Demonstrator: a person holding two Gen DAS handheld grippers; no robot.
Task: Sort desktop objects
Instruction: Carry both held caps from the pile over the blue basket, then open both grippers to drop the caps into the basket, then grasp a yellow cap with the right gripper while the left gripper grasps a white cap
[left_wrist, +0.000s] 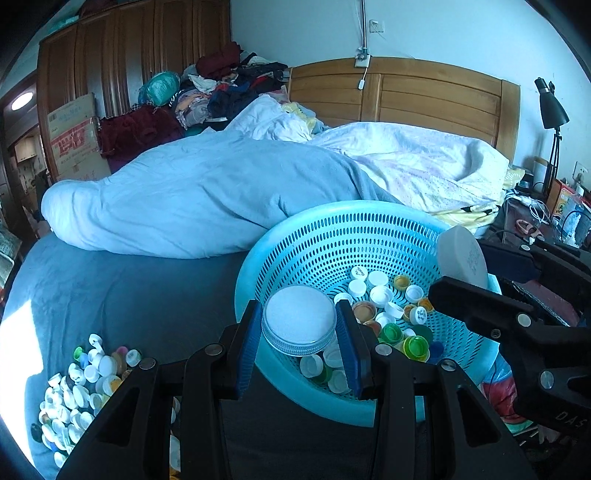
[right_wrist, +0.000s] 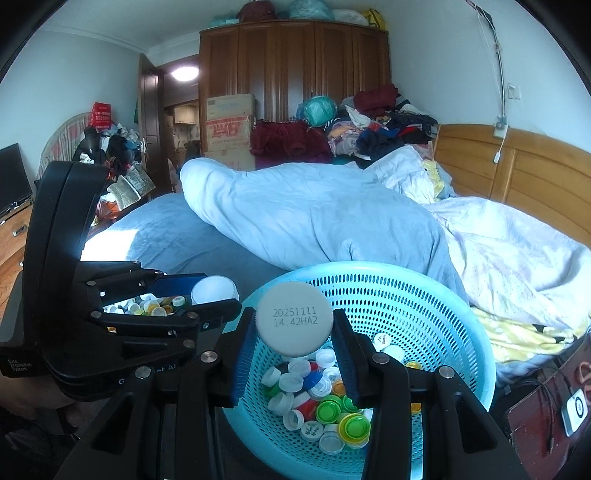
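The left hand-held gripper (left_wrist: 299, 341) has its two blue pads pressed on the sides of a wide white lid with a ribbed silver rim (left_wrist: 299, 319). The lid hangs over the near rim of the blue basket (left_wrist: 295, 236), at about 7 o'clock on the basket's round edge. The right hand-held gripper (right_wrist: 294, 343) squeezes a flat grey-white cap with printed numbers (right_wrist: 294, 319). In the right wrist view this cap sits over the basket's rim at about 10 o'clock.

The two grippers are very close, side by side over the basket. There is not much room between them. The basket stands on the bed (left_wrist: 122, 291), and its far edge touches the big rolled blue blanket (left_wrist: 192, 192) at 12 o'clock. To the left of the basket the blue sheet lies flat and bare, so there is open room that way, as far as the pile of loose caps (left_wrist: 79, 384) at 8 o'clock in the left wrist view. At 3 o'clock a dark side table (right_wrist: 535, 417) full of wires crowds the bed's edge.

Inside the basket lie many small caps (right_wrist: 325, 395), white, green, yellow, blue and red. The grippers' black arms cover the near part of the basket, so some caps are hidden. The pile of loose caps is cut off by the left gripper's arm and by the dark edge of the view. The tiny writing on one white cap in the basket is too small to read.
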